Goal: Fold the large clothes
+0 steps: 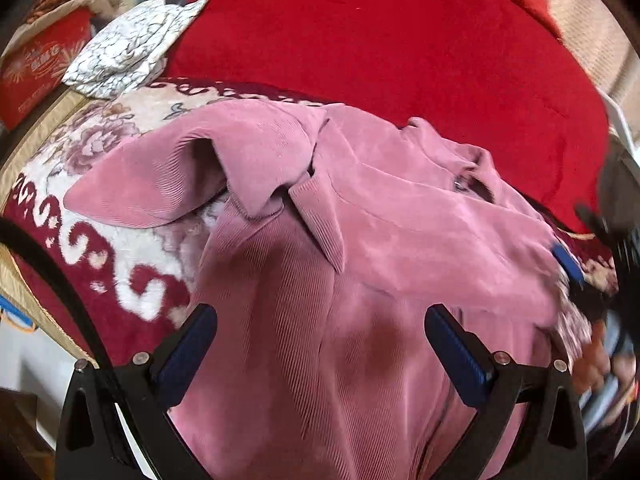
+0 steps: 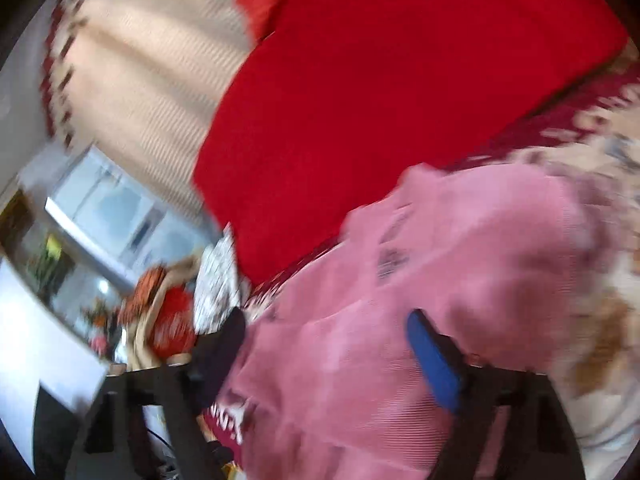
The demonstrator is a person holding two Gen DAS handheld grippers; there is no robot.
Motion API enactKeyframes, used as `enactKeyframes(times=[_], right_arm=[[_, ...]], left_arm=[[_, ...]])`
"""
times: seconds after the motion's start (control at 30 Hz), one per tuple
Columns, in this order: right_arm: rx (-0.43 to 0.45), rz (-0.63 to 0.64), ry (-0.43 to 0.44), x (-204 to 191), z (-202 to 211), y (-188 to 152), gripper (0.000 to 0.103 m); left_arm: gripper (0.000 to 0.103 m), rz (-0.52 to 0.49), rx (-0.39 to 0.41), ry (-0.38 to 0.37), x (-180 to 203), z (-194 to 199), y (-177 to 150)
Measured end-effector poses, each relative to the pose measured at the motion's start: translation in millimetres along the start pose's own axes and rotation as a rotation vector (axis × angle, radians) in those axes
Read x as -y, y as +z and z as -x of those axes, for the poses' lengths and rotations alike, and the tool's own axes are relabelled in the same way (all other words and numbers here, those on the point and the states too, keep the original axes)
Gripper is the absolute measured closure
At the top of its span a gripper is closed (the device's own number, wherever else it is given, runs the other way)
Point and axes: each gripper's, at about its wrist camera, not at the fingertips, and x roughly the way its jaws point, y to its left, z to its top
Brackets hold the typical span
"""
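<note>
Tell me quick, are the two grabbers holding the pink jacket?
Left gripper: open above the pink jacket, gripping nothing.
Right gripper: open, nothing pinched.

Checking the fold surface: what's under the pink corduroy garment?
The pink corduroy garment lies on a floral red-and-cream blanket, which shows around its edges; a red blanket lies behind. Whatever is directly under the garment is covered.

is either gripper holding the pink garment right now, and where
Neither. The left gripper and the right gripper both stand open over the pink garment, pads off the cloth.
</note>
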Motion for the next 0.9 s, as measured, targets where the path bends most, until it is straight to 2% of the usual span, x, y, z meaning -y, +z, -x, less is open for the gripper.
enactKeyframes(times=[0.1, 0.17, 0.2, 0.27, 0.4, 0.53, 0.6, 0.63, 0.67, 0.7, 0.8, 0.9], right_arm=[[0.0, -0.067, -0.017, 28, 6, 3, 0.043], [-0.037, -0.097, -0.047, 41, 4, 3, 0.045], [-0.078, -0.099, -0.084, 45, -3, 4, 0.054], [-0.128, -0.081, -0.151, 50, -10, 3, 0.063], [-0.136, -0.077, -0.152, 50, -5, 7, 0.064], [-0.105, 0.046, -0.197, 35, 12, 4, 0.062], [-0.086, 0.087, -0.184, 24, 15, 1, 0.062], [-0.081, 0.111, -0.172, 18, 15, -2, 0.055], [-0.08, 0.14, -0.165, 10, 15, -6, 0.039], [-0.077, 0.161, -0.158, 4, 16, -10, 0.031], [-0.096, 0.193, -0.147, -7, 5, -19, 0.031], [-0.19, 0.178, -0.225, 3, -16, -28, 0.033]], left_arm=[[0.013, 0.045, 0.02, 0.054, 1, -15, 14], [0.025, 0.053, 0.019, 0.11, 1, -29, 24], [0.029, 0.054, 0.01, 0.137, 0, -38, 28], [0.039, 0.073, -0.034, 0.178, -7, -54, 30], [0.039, 0.058, -0.034, 0.221, -4, -56, 32], [0.038, 0.069, -0.01, 0.128, -13, -27, 25], [0.03, 0.097, 0.028, 0.13, -30, -4, 20], [0.025, 0.122, 0.056, 0.134, -42, 8, 17], [0.022, 0.15, 0.083, 0.141, -56, 19, 15], [0.022, 0.17, 0.096, 0.151, -65, 25, 16], [0.022, 0.247, 0.113, 0.22, -112, 43, 20], [0.022, 0.348, 0.092, 0.245, -161, 43, 24]])
